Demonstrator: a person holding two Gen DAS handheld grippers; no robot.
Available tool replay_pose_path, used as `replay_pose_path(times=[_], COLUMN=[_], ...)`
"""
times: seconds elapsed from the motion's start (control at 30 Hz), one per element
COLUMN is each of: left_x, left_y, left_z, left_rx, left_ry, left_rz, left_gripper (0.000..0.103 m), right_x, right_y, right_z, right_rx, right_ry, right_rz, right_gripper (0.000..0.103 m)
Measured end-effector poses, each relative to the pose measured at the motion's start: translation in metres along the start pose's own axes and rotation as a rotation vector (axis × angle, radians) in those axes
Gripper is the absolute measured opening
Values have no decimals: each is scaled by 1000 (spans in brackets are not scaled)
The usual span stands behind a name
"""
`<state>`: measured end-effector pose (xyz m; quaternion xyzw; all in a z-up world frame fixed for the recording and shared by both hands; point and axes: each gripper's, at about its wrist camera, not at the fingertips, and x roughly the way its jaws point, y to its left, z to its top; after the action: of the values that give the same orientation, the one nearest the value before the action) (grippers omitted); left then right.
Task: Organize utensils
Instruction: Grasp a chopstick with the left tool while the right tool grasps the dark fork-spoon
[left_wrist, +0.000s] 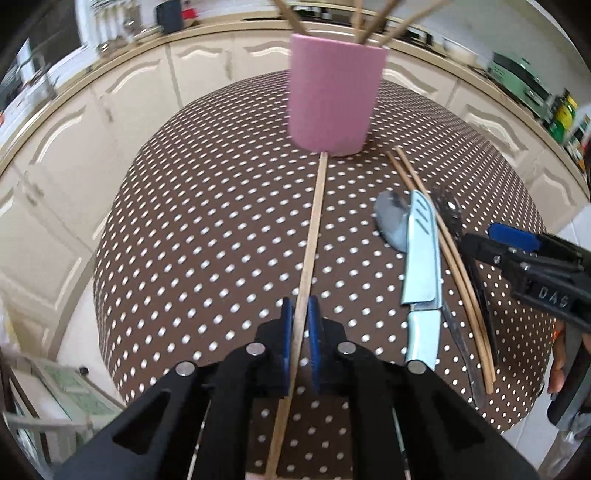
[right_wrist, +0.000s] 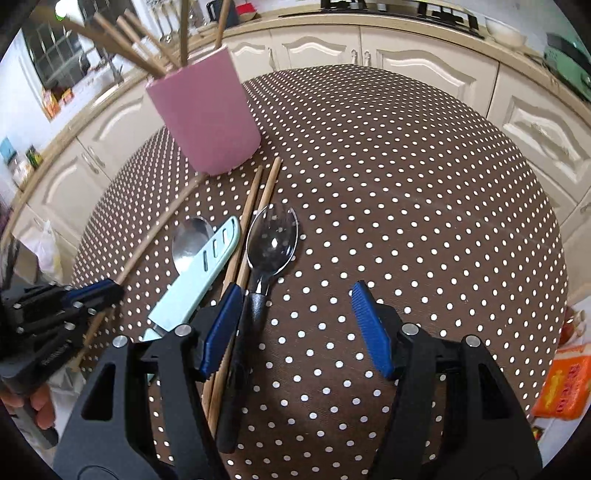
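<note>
Left gripper (left_wrist: 300, 306) clenched on a chopstick (left_wrist: 314, 229)

The stick's far tip touches the pink cup (left_wrist: 332, 96) on the dotted bench (left_wrist: 207, 206); right gripper (right_wrist: 295, 299) hangs released over chopstick pair (right_wrist: 255, 206), knife (right_wrist: 199, 269) and spoons (right_wrist: 271, 245).

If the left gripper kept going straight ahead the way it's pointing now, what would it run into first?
Most likely the pink cup. The left gripper, shut on a single chopstick, points along it, and the stick's far tip reaches the cup's base. Depth is uncertain.
</note>
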<state>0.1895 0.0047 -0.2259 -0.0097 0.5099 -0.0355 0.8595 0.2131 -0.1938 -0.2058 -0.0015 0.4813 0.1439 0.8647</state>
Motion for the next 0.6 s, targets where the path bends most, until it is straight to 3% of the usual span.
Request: replay_pose_path(times=[0.23, 0.27, 0.33, 0.43, 0.6], left_x=[-3, -2, 3, 14, 28], left_y=[20, 20, 20, 17, 13], left_z=[-3, 0, 9, 24, 51], left_rx=[-77, -67, -46, -5, 15], left_ry=[37, 45, 50, 65, 93], left_rz=[-33, -33, -33, 2, -14], left_gripper=[11, 14, 34, 34, 34], right_x=[13, 14, 16, 17, 21], right_y=[22, 23, 23, 15, 3], right_z=[4, 5, 8, 15, 29], right_rx=[-79, -82, -91, -96, -109], right_ry=[15, 18, 29, 53, 81], right_rz=[-100, -99, -102, -87, -71], right_gripper=[48, 46, 38, 31, 22])
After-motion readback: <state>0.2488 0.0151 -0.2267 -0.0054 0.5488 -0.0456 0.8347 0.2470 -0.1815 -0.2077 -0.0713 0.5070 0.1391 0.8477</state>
